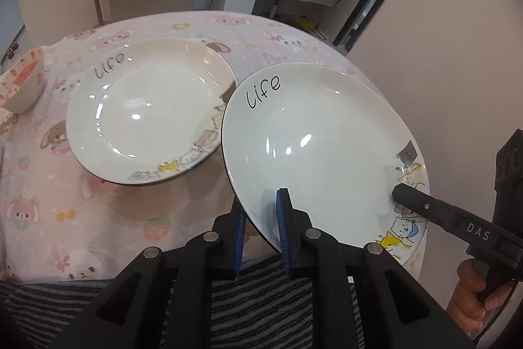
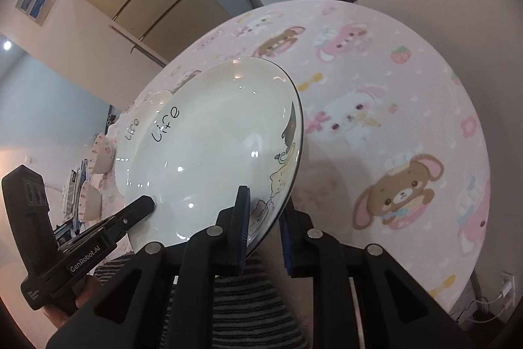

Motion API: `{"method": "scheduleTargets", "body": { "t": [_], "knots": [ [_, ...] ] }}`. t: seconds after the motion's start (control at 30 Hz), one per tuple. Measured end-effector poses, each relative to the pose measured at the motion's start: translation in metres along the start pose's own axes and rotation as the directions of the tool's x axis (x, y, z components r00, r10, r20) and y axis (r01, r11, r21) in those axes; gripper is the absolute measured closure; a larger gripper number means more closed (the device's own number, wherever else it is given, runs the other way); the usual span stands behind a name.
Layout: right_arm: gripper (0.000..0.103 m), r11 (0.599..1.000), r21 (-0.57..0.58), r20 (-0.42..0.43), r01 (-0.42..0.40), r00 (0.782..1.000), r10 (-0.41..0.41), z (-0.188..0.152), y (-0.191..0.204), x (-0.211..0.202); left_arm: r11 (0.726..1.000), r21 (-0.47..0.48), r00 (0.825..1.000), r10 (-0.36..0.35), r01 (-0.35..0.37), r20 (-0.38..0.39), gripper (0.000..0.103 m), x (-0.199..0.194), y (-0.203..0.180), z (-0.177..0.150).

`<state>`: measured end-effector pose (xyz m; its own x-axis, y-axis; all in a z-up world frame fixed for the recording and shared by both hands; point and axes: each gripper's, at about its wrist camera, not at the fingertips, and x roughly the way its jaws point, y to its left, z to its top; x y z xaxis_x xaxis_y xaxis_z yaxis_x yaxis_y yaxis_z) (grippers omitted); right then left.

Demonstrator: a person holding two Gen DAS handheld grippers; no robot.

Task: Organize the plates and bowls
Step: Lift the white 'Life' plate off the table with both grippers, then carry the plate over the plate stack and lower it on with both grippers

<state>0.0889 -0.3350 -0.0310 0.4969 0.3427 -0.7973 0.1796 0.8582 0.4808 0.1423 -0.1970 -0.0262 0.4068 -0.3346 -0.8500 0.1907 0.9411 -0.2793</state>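
Two plates: one plate (image 1: 320, 152) held tilted above the table (image 1: 65, 201), the other plate (image 1: 150, 116) flat on the cloth beside it.
Left gripper (image 1: 261, 218): clamped on the held plate's near rim.
Right gripper (image 2: 264, 215): clamped on the same rim, cartoon-cat side.
Bowl (image 1: 24, 80): far left table edge.

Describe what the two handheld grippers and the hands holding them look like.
Both are matte black plastic with angular linkage arms, silver round pivot pins and blue pads lining the jaws. The right gripper carries "DAS" in pale letters; the left gripper reads "GenRobot.AI". Bare fingers of the right hand wrap its handle; no sleeve shows.
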Motion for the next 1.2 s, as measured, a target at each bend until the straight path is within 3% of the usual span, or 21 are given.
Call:
{"method": "scheduleTargets", "body": {
  "t": [0.2, 0.4, 0.6, 0.7, 0.9, 1.2],
  "knots": [
    [0.087, 0.998, -0.061, 0.015, -0.026, 1.000, 0.027, 0.013, 0.041, 0.000, 0.999, -0.033, 0.998, 0.014, -0.013, 0.053, 0.083, -0.032, 0.025, 0.013],
    [0.087, 0.989, -0.098, 0.054, -0.106, 0.992, 0.112, 0.026, 0.094, 0.012, 0.995, -0.094, 0.991, 0.041, -0.029, 0.127, 0.083, -0.064, 0.074, 0.031],
    [0.087, 0.975, -0.155, 0.010, -0.158, 0.987, 0.161, 0.040, 0.139, 0.047, 0.988, -0.132, 0.981, 0.106, -0.085, 0.165, 0.083, -0.076, 0.117, 0.047],
    [0.087, 0.972, -0.115, 0.003, -0.204, 0.979, 0.206, 0.049, 0.142, 0.065, 0.988, -0.137, 0.980, 0.097, -0.073, 0.175, 0.083, -0.069, 0.133, 0.056],
    [0.087, 0.971, -0.131, 0.028, -0.202, 0.978, 0.207, 0.051, 0.146, 0.091, 0.988, -0.151, 0.977, 0.065, -0.034, 0.204, 0.083, -0.039, 0.159, 0.060],
    [0.087, 0.975, -0.082, -0.001, -0.205, 0.979, 0.206, 0.055, 0.128, 0.127, 0.986, -0.166, 0.989, 0.053, -0.029, 0.140, 0.083, 0.008, 0.172, 0.056]
  ]
}}
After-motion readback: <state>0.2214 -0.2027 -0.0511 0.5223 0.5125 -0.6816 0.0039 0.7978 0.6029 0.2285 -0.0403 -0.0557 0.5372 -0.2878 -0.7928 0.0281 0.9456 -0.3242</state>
